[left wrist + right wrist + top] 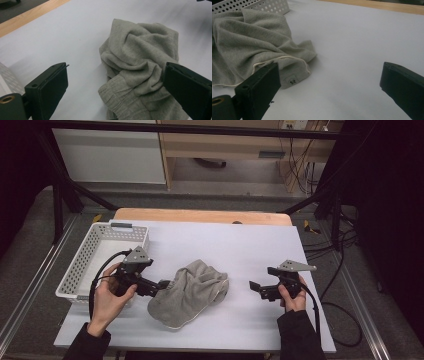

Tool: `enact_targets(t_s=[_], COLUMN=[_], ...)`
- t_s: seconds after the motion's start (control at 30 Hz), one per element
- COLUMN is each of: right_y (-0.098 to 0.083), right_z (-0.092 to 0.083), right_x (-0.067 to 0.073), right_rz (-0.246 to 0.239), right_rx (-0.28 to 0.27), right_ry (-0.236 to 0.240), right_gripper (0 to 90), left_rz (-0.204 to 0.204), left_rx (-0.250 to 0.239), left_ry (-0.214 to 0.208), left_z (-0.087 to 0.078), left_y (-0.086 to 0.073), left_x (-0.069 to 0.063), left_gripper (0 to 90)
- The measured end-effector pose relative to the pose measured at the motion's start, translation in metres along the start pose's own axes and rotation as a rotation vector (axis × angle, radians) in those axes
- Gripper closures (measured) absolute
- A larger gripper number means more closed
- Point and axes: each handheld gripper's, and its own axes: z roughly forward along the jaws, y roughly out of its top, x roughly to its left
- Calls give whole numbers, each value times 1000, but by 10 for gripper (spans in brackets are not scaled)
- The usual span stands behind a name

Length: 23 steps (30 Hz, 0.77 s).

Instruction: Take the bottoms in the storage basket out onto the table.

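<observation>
A crumpled grey garment (190, 292) with a ribbed band lies in the middle of the white table (235, 245). My left gripper (161, 286) is open at the garment's left edge. In the left gripper view the garment (140, 55) bunches between and beyond the wide-apart jaws of the left gripper (115, 66), and its right jaw touches a fold. My right gripper (257, 289) is open a short way to the right of the garment, with nothing in it. In the right gripper view the garment (249, 42) lies ahead left of the right gripper (329, 66), a small label (292, 81) at its near corner.
A white perforated basket (82, 265) stands at the table's left edge, close behind my left hand; its wall (262, 5) rises behind the garment. A wooden strip (200, 215) runs along the far edge. Bare table surface lies beyond and right of the garment.
</observation>
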Motion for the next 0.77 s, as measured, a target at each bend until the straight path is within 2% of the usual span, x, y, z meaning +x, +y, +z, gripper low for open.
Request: enact_targets(t_s=[0.43,0.77], right_y=[0,0], right_z=[0,0], right_x=[0,0], right_rz=[0,0], right_rx=[1,1], right_ry=[-2,0], right_gripper=[35,34], left_rz=[-46,-59], left_rx=[2,3], left_ry=[19,38], left_z=[-9,-14], left_y=[-18,-26], left_x=[17,25], left_gripper=[60,61])
